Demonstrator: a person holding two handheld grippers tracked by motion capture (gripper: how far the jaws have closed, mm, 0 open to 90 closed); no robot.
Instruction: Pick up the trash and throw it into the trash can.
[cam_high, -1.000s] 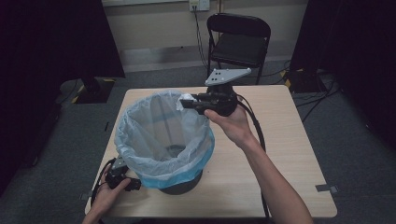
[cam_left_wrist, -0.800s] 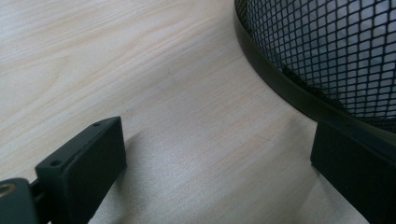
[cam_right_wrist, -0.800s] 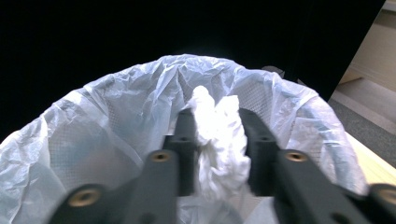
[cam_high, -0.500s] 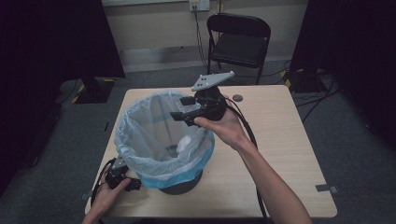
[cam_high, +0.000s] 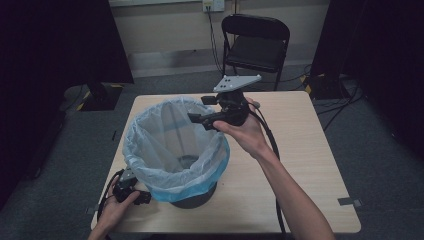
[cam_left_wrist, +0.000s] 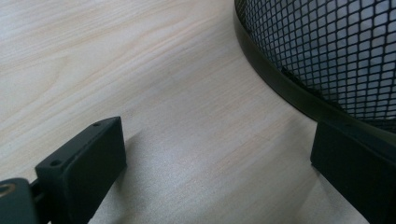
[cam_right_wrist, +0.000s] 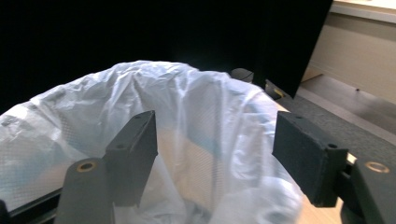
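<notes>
The bin (cam_high: 192, 200), black wire mesh on a solid base band, stands on the pale wood worktop (cam_high: 300, 170), lined with a thin, crinkled, translucent blue-white bag (cam_high: 175, 145). The right tool (cam_high: 196, 118) hangs over the far rim; its jaws have just been opening, with nothing between them. The left tool (cam_high: 145, 196) gapes wide at the bin's base, steadying nothing yet. The lining step looks nearly done; next, likely tidying the bag around the rim.

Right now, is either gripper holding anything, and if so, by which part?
Nothing is held. The right gripper has just been opening, jaws apart and empty above the bag-lined bin. The left gripper is open by the bin's base.
</notes>
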